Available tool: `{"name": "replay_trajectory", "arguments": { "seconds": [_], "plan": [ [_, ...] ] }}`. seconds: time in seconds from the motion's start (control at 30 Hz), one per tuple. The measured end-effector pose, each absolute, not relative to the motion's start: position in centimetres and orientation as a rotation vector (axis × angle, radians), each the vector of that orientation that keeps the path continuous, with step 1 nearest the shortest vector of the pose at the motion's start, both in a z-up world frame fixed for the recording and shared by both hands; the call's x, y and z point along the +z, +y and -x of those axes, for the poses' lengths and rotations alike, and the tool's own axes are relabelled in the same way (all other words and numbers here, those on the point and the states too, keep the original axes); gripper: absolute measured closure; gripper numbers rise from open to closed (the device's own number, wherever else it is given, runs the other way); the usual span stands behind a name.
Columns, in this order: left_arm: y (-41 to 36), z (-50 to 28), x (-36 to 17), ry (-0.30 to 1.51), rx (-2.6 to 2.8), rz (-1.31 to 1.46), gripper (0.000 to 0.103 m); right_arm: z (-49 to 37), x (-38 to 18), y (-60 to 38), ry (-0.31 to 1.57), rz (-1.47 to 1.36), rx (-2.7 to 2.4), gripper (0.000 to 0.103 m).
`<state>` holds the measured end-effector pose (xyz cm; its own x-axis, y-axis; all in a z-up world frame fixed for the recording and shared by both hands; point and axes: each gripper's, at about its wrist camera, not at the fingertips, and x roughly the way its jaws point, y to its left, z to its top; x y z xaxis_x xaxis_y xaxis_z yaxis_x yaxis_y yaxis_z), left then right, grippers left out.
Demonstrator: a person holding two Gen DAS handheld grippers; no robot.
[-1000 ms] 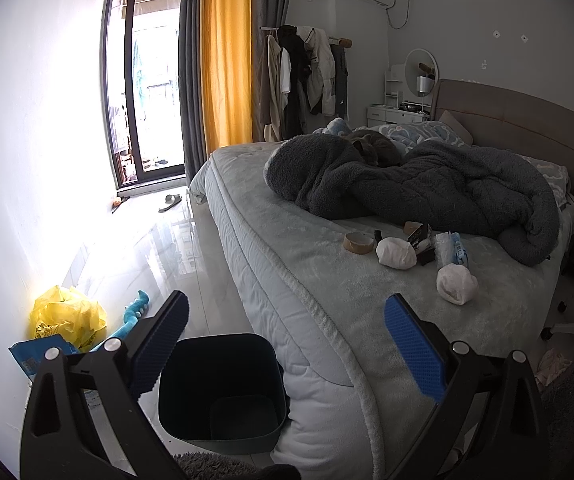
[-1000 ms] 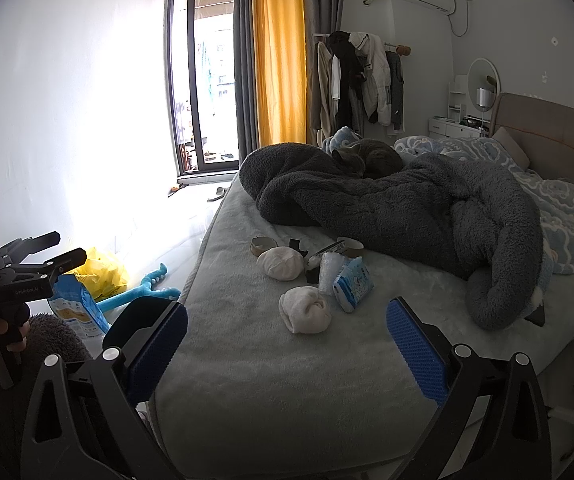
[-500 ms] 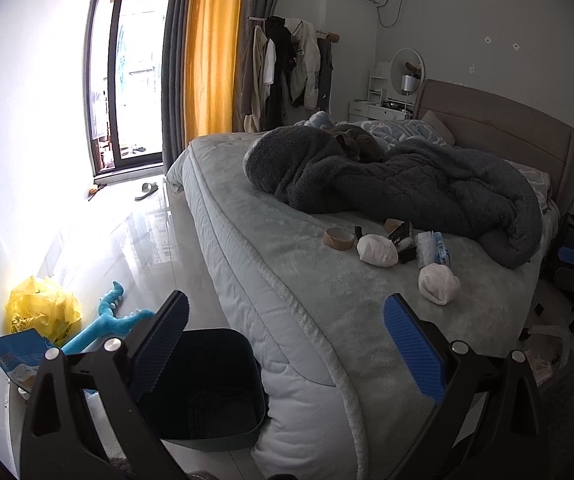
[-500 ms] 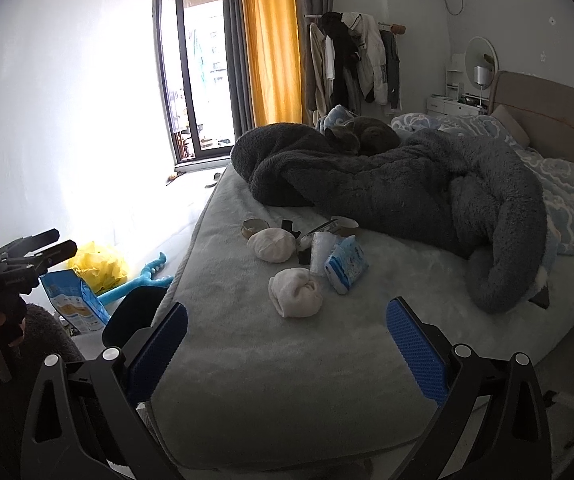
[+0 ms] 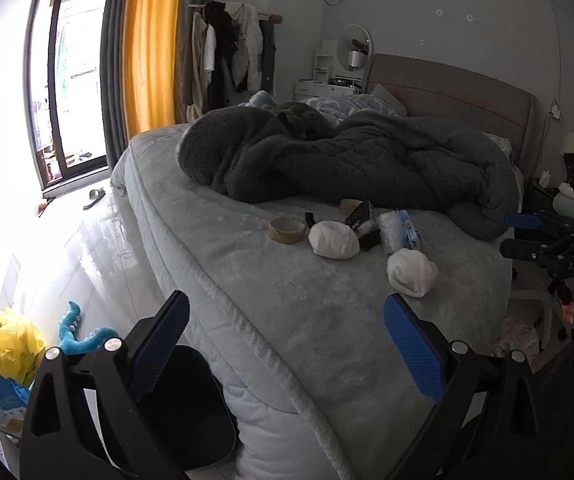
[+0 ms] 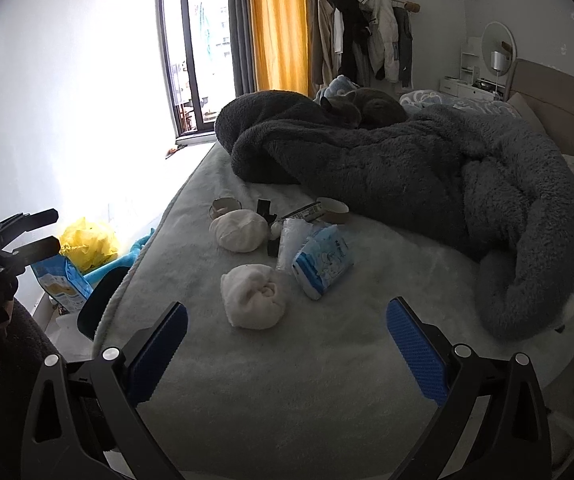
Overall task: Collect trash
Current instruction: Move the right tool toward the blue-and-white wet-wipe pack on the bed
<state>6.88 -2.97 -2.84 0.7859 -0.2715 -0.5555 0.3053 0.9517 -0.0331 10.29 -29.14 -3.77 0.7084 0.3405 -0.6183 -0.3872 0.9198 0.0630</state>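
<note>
Trash on bed [image 6: 327, 380]: nearest white wad [image 6: 253, 295] just ahead of right gripper [image 6: 287, 342], wide open, empty. Left gripper [image 5: 285, 330] also wide open, empty. Advice: approach low, pinch wad centrally, carry to dark bin [image 5: 191, 408] beside bed.

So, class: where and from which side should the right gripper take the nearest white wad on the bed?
Grip the nearest white wad across its rounded middle, coming from the foot of the bed with the open right gripper. It lies apart from the tissue pack on the bed, so each finger has room on its side.
</note>
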Motion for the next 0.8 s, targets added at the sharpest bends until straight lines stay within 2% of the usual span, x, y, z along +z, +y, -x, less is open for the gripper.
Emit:
{"name": "replay_trajectory", "arguments": {
  "seconds": [0.53, 0.7, 0.8],
  "plan": [
    [-9.6, -12.2, -6.8, 0.699, -0.523, -0.171, 0.006, -17.7, -7.9, -31.7, 0.773, 0.075, 0.483, 0.003],
    [-12.1, -13.6, -8.1, 0.733, -0.598, -0.184, 0.014, -19.2, -8.6, -31.6, 0.789, 0.085, 0.525, 0.003],
    [-13.5, -14.2, -8.7, 0.746, -0.660, -0.180, 0.014, -19.9, -8.9, -31.7, 0.791, 0.080, 0.559, 0.003]
  ]
}}
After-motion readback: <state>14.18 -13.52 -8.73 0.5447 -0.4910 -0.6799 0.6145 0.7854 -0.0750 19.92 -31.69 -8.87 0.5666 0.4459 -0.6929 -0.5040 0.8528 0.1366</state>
